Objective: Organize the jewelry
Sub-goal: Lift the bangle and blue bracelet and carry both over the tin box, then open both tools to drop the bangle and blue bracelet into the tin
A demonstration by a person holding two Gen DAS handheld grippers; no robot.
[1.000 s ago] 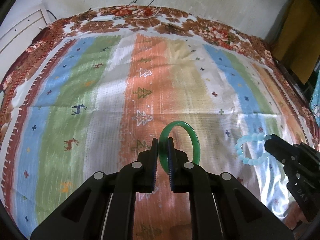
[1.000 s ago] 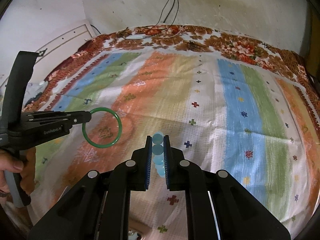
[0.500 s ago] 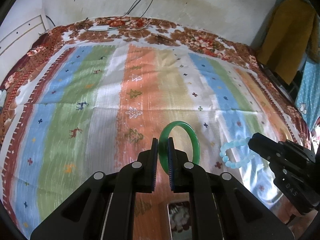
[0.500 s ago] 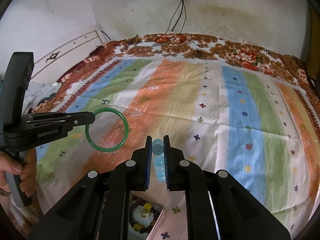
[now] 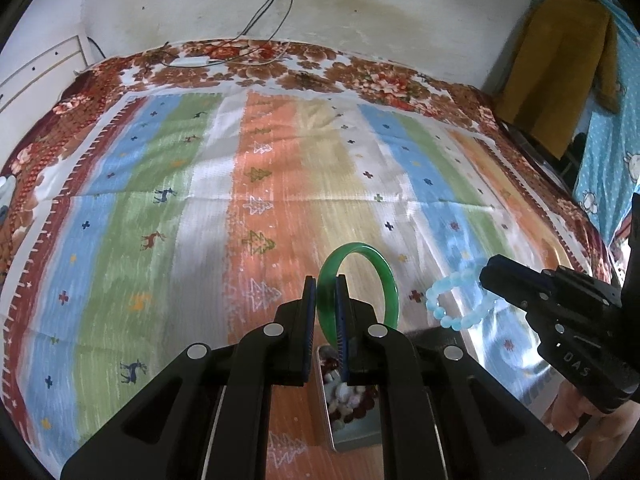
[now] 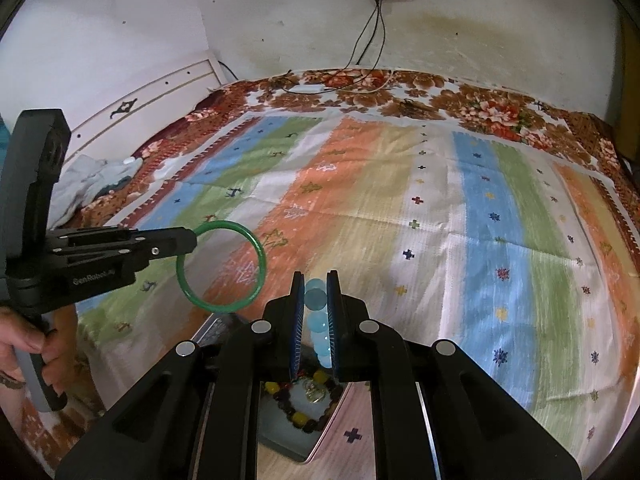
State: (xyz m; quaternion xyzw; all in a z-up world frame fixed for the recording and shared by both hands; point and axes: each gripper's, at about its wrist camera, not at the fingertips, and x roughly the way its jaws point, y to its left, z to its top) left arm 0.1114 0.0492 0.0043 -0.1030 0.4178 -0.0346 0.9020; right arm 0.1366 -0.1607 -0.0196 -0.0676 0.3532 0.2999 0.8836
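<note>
Both grippers loaded, held above bed.
Left gripper (image 5: 326, 280) jaws clenched on green bangle (image 5: 386, 280); right gripper (image 6: 316, 276) jaws clenched on pale blue bead bracelet (image 6: 318, 322). Open box (image 6: 280, 446) of beaded jewelry lies on striped bedspread (image 6: 440, 220) beneath them.

Left gripper (image 5: 326, 300) at lower centre of its own view, pointing down and forward, jaws closed tight. Right gripper (image 6: 316, 300) likewise at lower centre, jaws pinched together. Left hand (image 6: 28, 344) at the left edge of the right view, wrapped around the handle.
</note>
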